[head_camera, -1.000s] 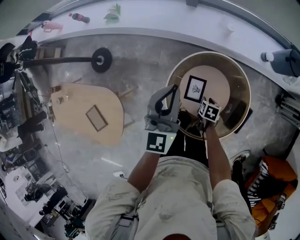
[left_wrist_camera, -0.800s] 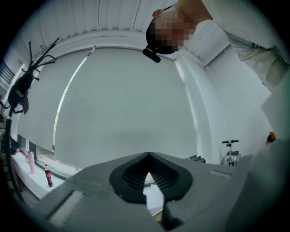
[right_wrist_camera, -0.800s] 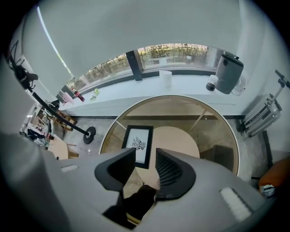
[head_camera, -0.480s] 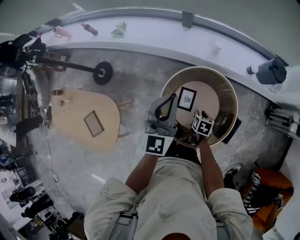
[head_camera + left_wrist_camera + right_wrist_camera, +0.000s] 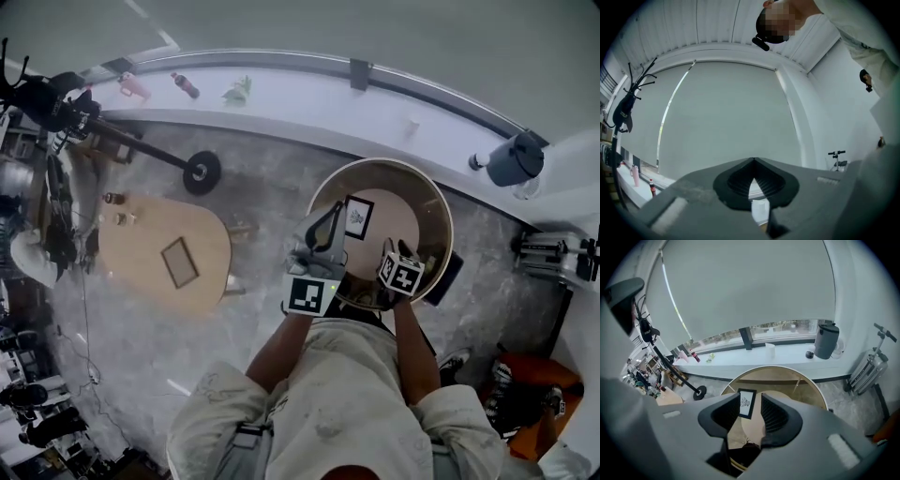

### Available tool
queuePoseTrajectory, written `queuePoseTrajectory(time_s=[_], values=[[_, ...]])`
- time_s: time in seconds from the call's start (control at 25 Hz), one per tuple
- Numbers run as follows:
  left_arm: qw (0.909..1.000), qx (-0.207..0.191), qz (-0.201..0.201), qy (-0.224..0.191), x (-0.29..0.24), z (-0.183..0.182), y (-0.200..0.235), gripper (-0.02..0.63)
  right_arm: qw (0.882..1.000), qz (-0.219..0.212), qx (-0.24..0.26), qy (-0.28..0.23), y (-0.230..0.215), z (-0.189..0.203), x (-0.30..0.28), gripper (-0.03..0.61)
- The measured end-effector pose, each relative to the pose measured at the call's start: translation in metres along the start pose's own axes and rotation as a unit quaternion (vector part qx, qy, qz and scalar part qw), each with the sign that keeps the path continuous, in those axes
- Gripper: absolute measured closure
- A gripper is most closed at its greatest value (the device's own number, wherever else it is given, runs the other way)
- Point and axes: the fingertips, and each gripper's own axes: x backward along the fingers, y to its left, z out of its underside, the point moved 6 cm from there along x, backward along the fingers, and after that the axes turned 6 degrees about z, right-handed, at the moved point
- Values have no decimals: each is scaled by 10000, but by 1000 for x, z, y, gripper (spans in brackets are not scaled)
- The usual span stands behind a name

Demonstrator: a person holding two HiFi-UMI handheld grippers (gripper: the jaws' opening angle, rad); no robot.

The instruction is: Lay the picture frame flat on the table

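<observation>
A black picture frame (image 5: pixel 357 217) with a white drawing seems to lie flat on the pale inner top of the round table (image 5: pixel 323 192). In the right gripper view the frame (image 5: pixel 746 403) shows far below, seen through the gap of my right gripper (image 5: pixel 751 411), whose jaws stand open and empty. In the head view the right gripper (image 5: pixel 393 248) hovers over the table's near edge, clear of the frame. My left gripper (image 5: pixel 330 220) is held up beside the frame. It (image 5: pixel 753 164) points at a blind with its jaws closed on nothing.
A wooden side table (image 5: pixel 141 234) with a flat frame-like thing (image 5: pixel 178 262) stands to the left, next to a coat stand base (image 5: pixel 201 172). The window ledge (image 5: pixel 300 103) holds bottles, a plant and a cup. A grey bin (image 5: pixel 514 159) and a scooter (image 5: pixel 555 257) are at the right.
The head view has pulled up and back, so the round table and frame look smaller. Both grippers have drawn back from the frame toward the person. The frame itself has not moved.
</observation>
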Motion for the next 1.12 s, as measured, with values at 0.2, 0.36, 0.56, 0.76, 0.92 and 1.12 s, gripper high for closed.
queuePoseTrajectory(time_s=[0.2, 0.36, 0.56, 0.76, 0.92, 1.12], values=[[9999, 105, -71, 9, 4, -11, -13, 611, 9987, -112, -25, -494, -9, -24, 33, 437], [9998, 165, -84, -104, 1, -17, -19, 611, 9957, -200, 31, -902, -11, -45, 57, 437], [9998, 72, -68, -158, -2, -24, -24, 611, 9892, -252, 75, -1445, -15, -71, 90, 437], [9995, 218, -100, -206, -4, -30, -22, 611, 9754, -265, 195, -2182, -13, -102, 131, 437], [9995, 110, -73, -298, -8, -40, -19, 611, 9601, -261, 372, -2760, -7, -127, 163, 437], [9990, 120, -117, -415, -14, -57, -20, 611, 9363, -108, 719, -3436, -5, -149, 198, 437]])
